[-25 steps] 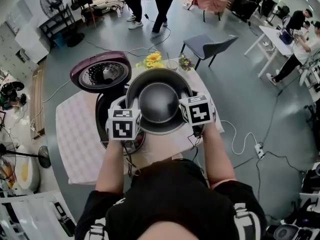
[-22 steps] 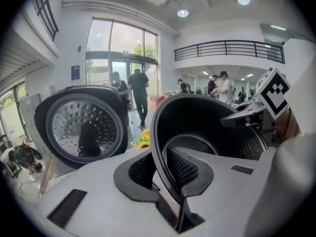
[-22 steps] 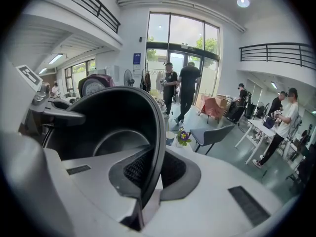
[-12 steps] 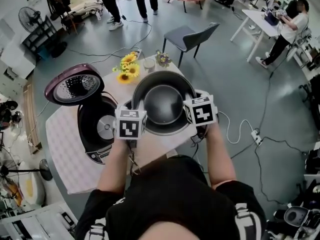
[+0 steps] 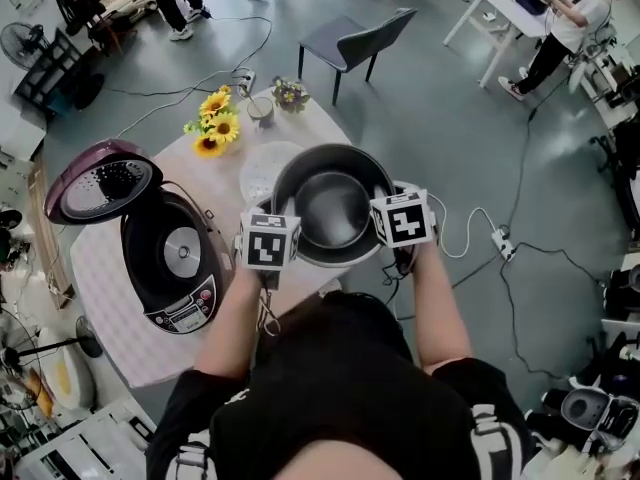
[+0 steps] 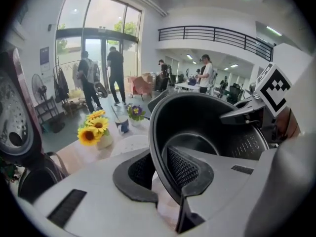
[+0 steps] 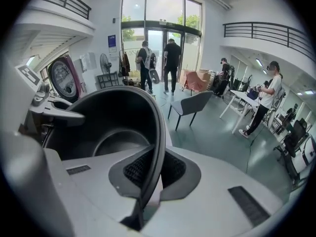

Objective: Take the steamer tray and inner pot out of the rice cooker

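The dark inner pot (image 5: 332, 206) hangs over the right part of the table, held by its rim on both sides. My left gripper (image 5: 279, 230) is shut on the pot's left rim (image 6: 159, 147), and my right gripper (image 5: 391, 211) is shut on the right rim (image 7: 159, 132). The rim runs between the ribbed pads (image 6: 183, 168) in the left gripper view, and between the pads (image 7: 140, 168) in the right gripper view. The rice cooker (image 5: 168, 265) stands at the left with its purple lid (image 5: 96, 180) up and its cavity bare. A pale round steamer tray (image 5: 262, 166) lies on the table just beyond the pot.
A vase of sunflowers (image 5: 214, 128), a small cup (image 5: 260, 108) and a little flower pot (image 5: 290, 93) stand at the table's far edge. A grey chair (image 5: 355, 36) is beyond the table. A white cable (image 5: 478, 230) runs over the floor at the right. People stand farther off.
Both grippers have carried the pot to the right and down, from above the cooker to over the table's right part. The cooker's cavity now shows bare.
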A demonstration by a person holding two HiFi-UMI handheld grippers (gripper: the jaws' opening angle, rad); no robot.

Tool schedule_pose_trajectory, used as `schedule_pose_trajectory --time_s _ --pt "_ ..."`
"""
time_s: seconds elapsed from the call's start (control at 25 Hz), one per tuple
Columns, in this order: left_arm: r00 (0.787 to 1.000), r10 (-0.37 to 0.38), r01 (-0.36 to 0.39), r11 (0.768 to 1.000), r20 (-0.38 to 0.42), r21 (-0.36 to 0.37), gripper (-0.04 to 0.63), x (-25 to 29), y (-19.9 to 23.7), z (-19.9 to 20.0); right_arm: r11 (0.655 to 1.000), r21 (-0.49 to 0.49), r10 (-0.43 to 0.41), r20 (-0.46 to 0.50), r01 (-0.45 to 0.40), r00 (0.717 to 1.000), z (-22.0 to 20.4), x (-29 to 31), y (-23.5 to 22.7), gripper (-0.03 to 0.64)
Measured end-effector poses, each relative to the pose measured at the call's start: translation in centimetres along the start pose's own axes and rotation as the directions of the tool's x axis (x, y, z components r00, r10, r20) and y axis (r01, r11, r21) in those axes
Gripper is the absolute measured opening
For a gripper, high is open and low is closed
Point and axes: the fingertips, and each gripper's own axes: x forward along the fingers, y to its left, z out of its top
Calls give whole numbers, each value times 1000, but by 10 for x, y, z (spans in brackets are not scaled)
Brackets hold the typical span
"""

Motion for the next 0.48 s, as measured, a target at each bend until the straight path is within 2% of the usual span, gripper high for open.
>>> schedule_pose_trajectory --time_s 0.48 --pt "988 -68 65 998 -139 -26 64 74 -36 -40 997 74 27 -141 -17 990 -69 52 -39 11"
